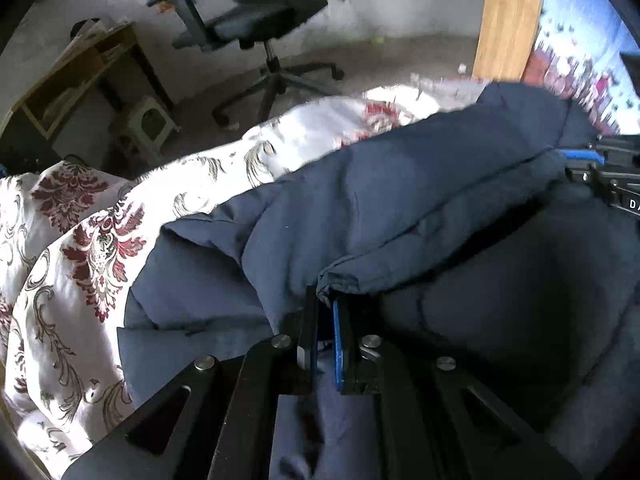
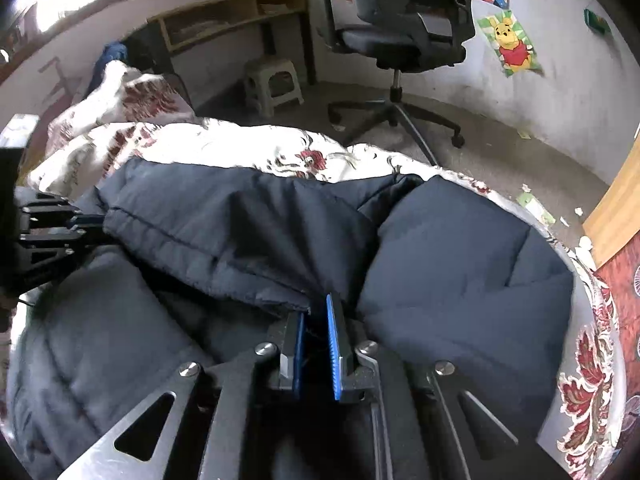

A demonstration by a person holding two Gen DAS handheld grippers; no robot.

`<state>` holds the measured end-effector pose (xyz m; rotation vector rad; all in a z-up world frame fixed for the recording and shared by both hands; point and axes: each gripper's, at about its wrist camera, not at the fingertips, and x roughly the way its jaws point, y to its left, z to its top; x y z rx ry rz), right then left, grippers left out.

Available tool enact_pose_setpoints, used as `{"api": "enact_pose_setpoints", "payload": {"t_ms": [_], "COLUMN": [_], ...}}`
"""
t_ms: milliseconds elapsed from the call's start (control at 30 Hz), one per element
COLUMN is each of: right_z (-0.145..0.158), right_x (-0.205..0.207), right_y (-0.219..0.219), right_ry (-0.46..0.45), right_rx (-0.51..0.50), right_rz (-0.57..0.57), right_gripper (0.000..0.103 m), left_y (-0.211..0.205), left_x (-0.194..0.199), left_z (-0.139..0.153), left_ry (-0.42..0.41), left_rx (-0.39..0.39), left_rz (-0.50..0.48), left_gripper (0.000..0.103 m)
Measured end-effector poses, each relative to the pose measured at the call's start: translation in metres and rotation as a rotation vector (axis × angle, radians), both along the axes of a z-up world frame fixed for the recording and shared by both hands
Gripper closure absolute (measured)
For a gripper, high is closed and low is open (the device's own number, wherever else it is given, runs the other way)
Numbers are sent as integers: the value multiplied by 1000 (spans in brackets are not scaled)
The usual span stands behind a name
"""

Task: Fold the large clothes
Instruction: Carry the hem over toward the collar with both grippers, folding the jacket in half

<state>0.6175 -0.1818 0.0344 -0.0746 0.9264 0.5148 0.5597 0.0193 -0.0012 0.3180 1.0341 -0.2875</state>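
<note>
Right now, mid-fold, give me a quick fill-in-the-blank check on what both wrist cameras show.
1. The garment being folded is dark ____ in colour.
2. The left gripper is shut on a ____ of the garment.
3. The garment lies on a floral ____.
4. Beyond the bed stands an office ____ on wheels.

Missing words: navy blue; fold; bedcover; chair

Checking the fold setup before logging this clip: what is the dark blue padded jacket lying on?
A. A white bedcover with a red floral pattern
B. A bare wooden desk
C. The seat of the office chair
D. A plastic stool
A: the dark blue padded jacket is spread over the white bedcover, whose red floral pattern shows around its edges; the office chair stands apart on the floor.
</note>
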Motion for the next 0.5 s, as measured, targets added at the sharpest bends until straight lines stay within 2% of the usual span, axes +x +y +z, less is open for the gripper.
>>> {"api": "enact_pose_setpoints", "payload": {"t_ms": [67, 133, 200, 233, 367, 400, 500], "right_z": [17, 38, 55, 62, 68, 64, 52], "right_x": [-9, -16, -12, -5, 39, 54, 74], "right_y": [-9, -15, -16, -15, 2, 10, 33], "right_ry": [-18, -75, -111, -114, -63, -25, 64], "right_rx": [57, 102, 152, 187, 284, 300, 295], "right_rz": [12, 17, 1, -17, -80, -85, -42], "right_gripper": [83, 80, 78, 78, 78, 78, 78], "left_y": [10, 19, 28, 32, 37, 35, 23], "left_x": [-9, -17, -20, -19, 8, 21, 54], "left_z": [13, 30, 50, 59, 85, 89, 87], "left_ry": [-43, -92, -164, -197, -253, -246, -184], "left_rx": [-58, -117, -173, -206, -318, -356, -407], "left_rz": [-10, -10, 13, 31, 135, 160, 182], "left_gripper": [93, 76, 64, 61, 61, 61, 61]}}
